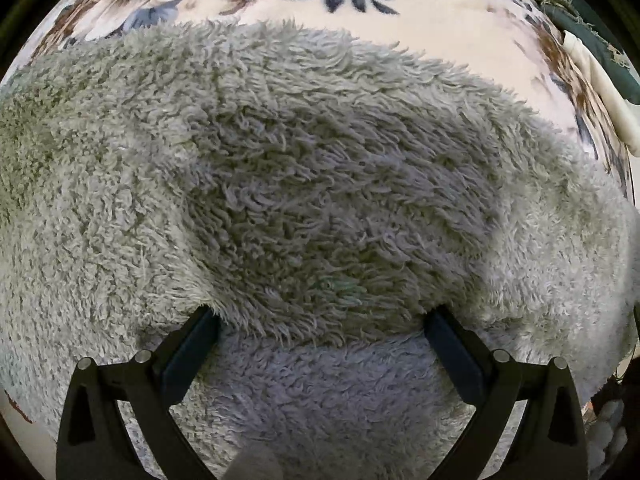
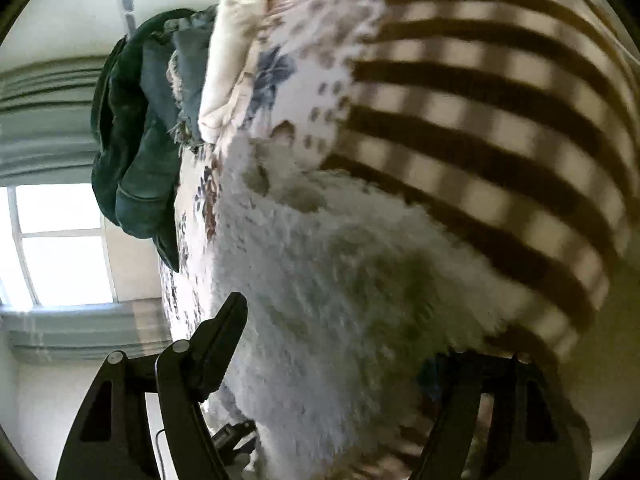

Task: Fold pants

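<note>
The pants [image 1: 304,184] are shaggy grey fleece and fill most of the left wrist view, spread on a floral blanket [image 1: 440,20]. My left gripper [image 1: 320,320] has its jaws wide apart, and a folded upper layer of fleece hangs over both fingertips. In the right wrist view, which is rolled sideways and blurred, the same fleece [image 2: 340,300] lies between the wide-spread fingers of my right gripper [image 2: 344,328]. The left finger [image 2: 220,344] shows clear of the cloth; the right one is mostly hidden behind it.
A brown-and-cream checked cloth [image 2: 500,128] lies beside the pants. A pile of dark green and cream clothes [image 2: 152,128] sits at the blanket's edge, also seen in the left wrist view [image 1: 600,64]. A window [image 2: 60,248] and curtains are behind.
</note>
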